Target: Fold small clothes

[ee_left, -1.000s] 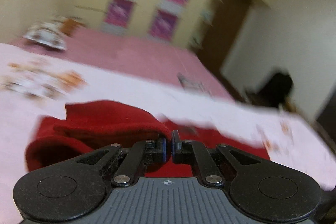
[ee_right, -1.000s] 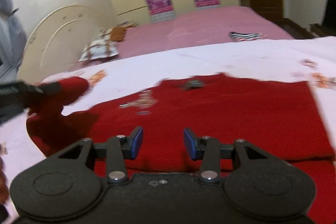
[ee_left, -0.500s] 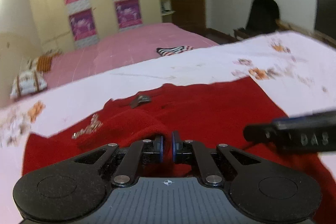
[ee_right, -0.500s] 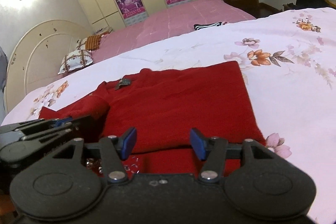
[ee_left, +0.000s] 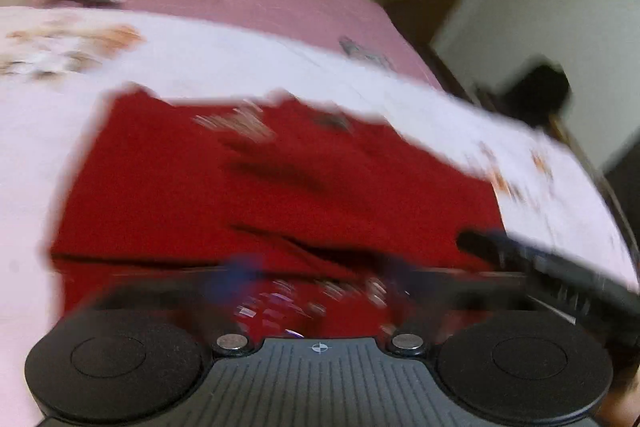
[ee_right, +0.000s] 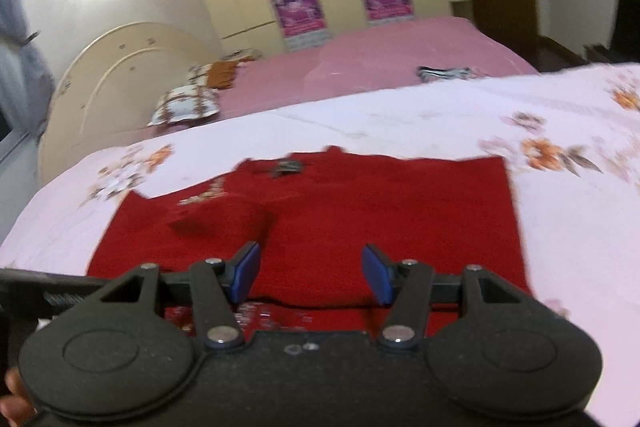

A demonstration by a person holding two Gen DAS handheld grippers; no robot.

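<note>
The red garment [ee_right: 320, 223] is lying flat on the white flowered bedsheet [ee_right: 400, 115], folded into a rough rectangle, with its collar and dark label at the far edge and a lower layer showing along the near edge.

On the left side, the left gripper [ee_left: 320, 275] is opening its jaws at this moment. A second ago, and also half a second ago, they were pressed together on a raised fold of the red cloth. Now the blue pads are standing far apart, strongly blurred, and nothing is clamped between them; the cloth is only lying under the gap. The fold that was lifted before is now lying down on the garment, so the left part looks flatter than it did. The whole left wrist view is smeared by motion, and the room behind is sitting differently in the view than half a second ago.

On the right side, the right gripper [ee_right: 312, 275] is hovering over the near edge of the garment with its jaws apart and empty. They are standing a little wider than one second ago and the same as half a second ago. In the right wrist view the left gripper's dark bar is showing at the left border, lower than before.

Behind, the pink bed [ee_right: 380, 59] is carrying a striped cloth [ee_right: 444, 73] and pillows [ee_right: 188, 103], as in the earlier frames.
</note>
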